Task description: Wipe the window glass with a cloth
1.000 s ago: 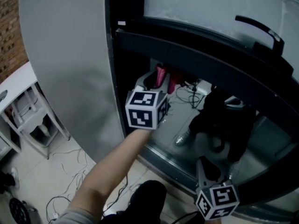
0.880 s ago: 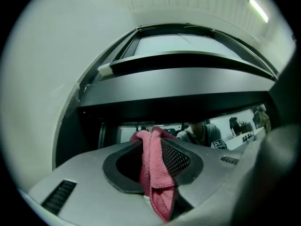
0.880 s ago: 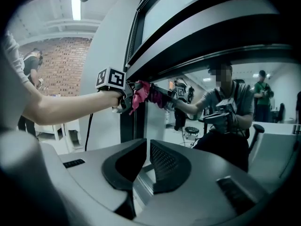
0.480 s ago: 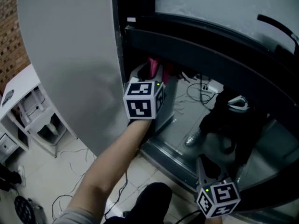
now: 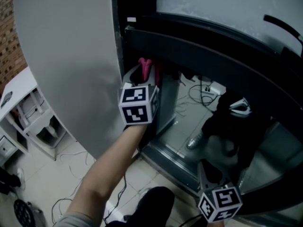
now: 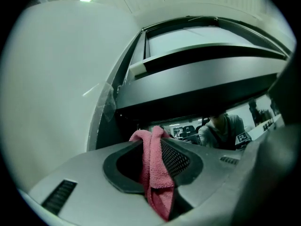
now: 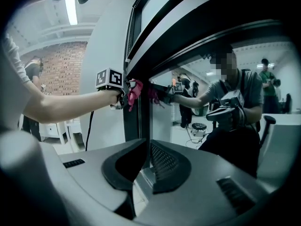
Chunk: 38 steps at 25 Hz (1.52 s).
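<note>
A pink cloth [image 5: 144, 66] is pinched in my left gripper [image 5: 142, 75], which is shut on it. The cloth [image 6: 157, 173] hangs folded between the jaws and sticks out past their tips. It is held up at the left edge of the lower window glass [image 5: 187, 126], just under the black crossbar [image 5: 199, 51]; in the right gripper view the cloth [image 7: 133, 91] touches the dark frame post. My right gripper [image 5: 204, 168] hangs low at the right, near the glass [image 7: 211, 117], with its jaws together and nothing between them [image 7: 146, 147].
A wide white wall panel [image 5: 66, 56] stands left of the window. A black handle [image 5: 283, 28] sits on the upper sash at the right. A white stand [image 5: 28, 108] and loose cables [image 5: 71, 174] lie on the floor at the left. The glass mirrors a person.
My left gripper has carried the cloth up and to the left, from the lower pane to its left edge under the crossbar. The right gripper has hardly moved.
</note>
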{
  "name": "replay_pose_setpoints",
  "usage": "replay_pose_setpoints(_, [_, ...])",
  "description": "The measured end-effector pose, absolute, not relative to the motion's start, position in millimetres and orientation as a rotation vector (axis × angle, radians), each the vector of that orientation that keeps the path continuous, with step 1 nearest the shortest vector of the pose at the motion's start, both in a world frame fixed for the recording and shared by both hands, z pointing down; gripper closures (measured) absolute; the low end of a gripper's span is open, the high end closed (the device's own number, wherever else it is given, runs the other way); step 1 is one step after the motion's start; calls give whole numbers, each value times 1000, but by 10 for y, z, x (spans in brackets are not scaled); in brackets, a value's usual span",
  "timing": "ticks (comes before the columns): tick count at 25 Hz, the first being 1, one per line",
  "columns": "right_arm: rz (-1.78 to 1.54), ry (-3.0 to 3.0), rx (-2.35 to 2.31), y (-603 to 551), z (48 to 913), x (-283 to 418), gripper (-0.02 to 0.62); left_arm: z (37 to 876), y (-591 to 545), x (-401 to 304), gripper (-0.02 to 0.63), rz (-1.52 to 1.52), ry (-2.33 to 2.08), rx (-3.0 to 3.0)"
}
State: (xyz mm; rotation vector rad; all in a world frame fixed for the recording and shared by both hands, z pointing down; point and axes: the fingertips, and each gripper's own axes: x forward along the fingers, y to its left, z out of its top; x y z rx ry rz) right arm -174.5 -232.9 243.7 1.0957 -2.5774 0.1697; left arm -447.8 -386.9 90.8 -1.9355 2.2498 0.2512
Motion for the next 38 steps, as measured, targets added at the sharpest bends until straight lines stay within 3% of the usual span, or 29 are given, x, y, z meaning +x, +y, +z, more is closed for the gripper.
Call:
replay_pose_setpoints(19, [172, -2494, 1142, -2139, 2565, -1512, 571, 1615, -3942, -4441, 500, 165, 2309, -2005])
replay_pose_setpoints(38, [157, -2520, 1254, -1890, 2353, -1218, 571, 1590, -3769, -3187, 503, 176, 1916, -2415])
